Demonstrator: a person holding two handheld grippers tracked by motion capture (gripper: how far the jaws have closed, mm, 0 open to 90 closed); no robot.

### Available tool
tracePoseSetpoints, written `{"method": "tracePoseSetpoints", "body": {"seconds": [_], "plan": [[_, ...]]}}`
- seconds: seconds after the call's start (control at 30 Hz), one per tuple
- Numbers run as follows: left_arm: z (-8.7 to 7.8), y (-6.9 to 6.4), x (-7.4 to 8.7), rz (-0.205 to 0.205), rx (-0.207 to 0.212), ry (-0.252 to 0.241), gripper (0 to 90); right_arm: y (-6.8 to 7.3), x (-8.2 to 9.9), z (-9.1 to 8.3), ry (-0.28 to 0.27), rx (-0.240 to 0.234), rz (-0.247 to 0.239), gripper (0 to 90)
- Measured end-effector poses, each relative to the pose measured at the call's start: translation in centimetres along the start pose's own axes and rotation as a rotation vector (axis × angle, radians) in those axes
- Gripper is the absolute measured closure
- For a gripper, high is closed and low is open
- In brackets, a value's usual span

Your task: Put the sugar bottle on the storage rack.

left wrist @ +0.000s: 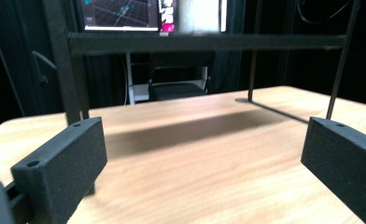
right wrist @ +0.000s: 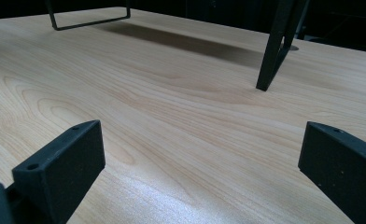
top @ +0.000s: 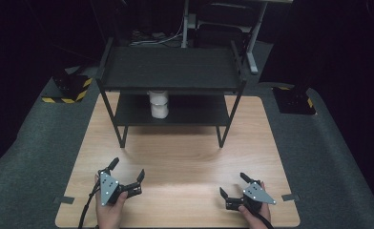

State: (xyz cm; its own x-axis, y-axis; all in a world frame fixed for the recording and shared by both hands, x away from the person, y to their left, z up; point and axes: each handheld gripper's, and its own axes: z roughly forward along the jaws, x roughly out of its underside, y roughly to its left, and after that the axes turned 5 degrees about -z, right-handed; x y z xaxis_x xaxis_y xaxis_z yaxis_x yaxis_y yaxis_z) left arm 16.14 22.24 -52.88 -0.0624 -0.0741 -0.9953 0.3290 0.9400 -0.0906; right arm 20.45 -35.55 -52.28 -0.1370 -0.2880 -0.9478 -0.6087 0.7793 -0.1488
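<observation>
Both the left gripper (top: 127, 172) and right gripper (top: 233, 185) are resting with jaws spread wide and empty, likely needing a level approach under the rack (top: 171, 71) toward the jar (top: 159, 104)

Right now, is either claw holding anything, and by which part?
Nothing is held. The left claw and the right claw are both open over the bare table.

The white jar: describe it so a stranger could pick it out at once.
Start at the black two-tier rack standing at the far end of the wooden table. Look under its top tier, to the lower shelf, left of centre. There the white jar stands upright, the one pale thing on the dark rack.
</observation>
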Motion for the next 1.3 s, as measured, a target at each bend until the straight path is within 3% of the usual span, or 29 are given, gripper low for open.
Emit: {"method": "tracePoseSetpoints", "body": {"seconds": [0.37,0.43,0.47,0.6,0.9,1.17,1.3], "plan": [[-0.5,0.6,0.9,-0.004,-0.01,0.08,0.6,0.0,0.1,0.0,-0.007,0.0,0.003,0.0],[-0.6,0.9,0.8,-0.015,-0.001,0.112,0.6,-0.1,0.2,0.0,-0.01,-0.001,0.003,0.0],[-0.6,0.8,0.4,-0.016,-0.006,0.152,0.5,-0.1,0.2,0.0,-0.01,-0.003,0.002,0.0],[-0.5,0.7,-0.1,-0.009,-0.008,0.204,0.6,-0.1,0.2,0.0,-0.012,-0.006,0.001,0.0],[-0.4,1.0,-0.2,0.007,-0.005,0.243,0.6,-0.2,0.1,0.0,-0.006,-0.011,-0.002,0.0],[-0.1,1.0,-0.9,0.05,0.027,0.293,0.6,-0.1,0.1,0.0,-0.006,-0.003,-0.003,0.0],[0.2,1.3,-1.3,0.041,0.046,0.319,0.6,0.0,0.1,0.0,-0.006,-0.002,-0.003,0.0]]}}
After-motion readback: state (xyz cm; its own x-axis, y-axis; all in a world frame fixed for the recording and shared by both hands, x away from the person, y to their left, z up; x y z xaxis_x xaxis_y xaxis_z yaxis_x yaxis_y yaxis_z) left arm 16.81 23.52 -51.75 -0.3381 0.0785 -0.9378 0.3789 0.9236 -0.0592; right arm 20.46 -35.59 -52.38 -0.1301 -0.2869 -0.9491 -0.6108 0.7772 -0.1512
